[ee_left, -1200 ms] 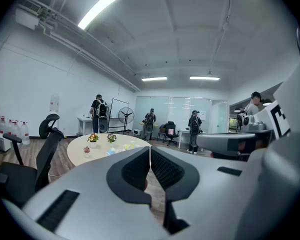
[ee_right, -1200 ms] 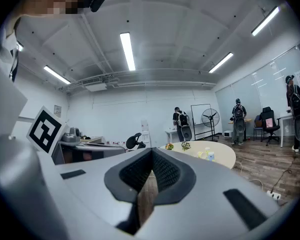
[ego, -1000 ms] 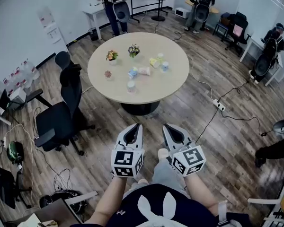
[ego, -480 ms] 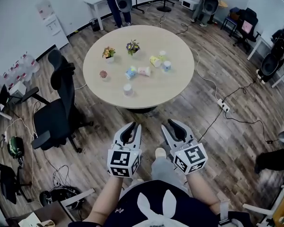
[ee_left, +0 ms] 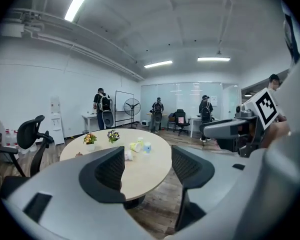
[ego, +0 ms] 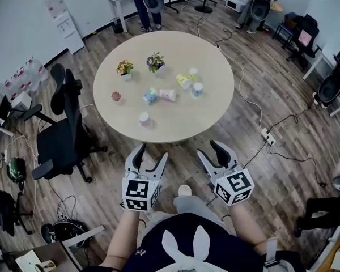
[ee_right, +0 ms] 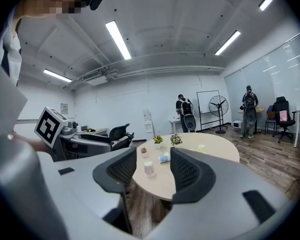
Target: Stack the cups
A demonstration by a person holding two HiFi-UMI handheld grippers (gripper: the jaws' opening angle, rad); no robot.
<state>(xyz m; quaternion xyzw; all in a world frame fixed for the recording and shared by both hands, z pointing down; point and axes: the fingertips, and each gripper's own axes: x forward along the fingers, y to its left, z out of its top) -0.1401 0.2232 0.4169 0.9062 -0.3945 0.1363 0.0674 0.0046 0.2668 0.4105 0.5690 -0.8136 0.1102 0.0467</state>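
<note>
Several small cups lie scattered on the round wooden table [ego: 209, 109]. A pink-white cup [ego: 144, 118] stands nearest me, a blue cup [ego: 151, 96] and a pink cup [ego: 168, 95] lie on their sides, and a yellow cup [ego: 183, 81] and a blue-white cup [ego: 198, 89] are farther right. My left gripper [ego: 150, 157] and right gripper [ego: 212, 152] hang over the floor, short of the table's near edge. Both sets of jaws are opening with nothing between them. The right gripper view looks past its jaws at the pink-white cup [ee_right: 149, 169], which is far off.
Two small flower pots [ego: 124, 68] [ego: 155, 62] and a tiny plant pot [ego: 116, 97] share the table. A black office chair [ego: 59, 143] stands left of it. Cables and a power strip [ego: 267, 136] cross the floor at right. People stand at the room's far side.
Both grippers have gone from shut to open, the left spread wider. I have stepped closer, and the table now sits nearer in the head view.
</note>
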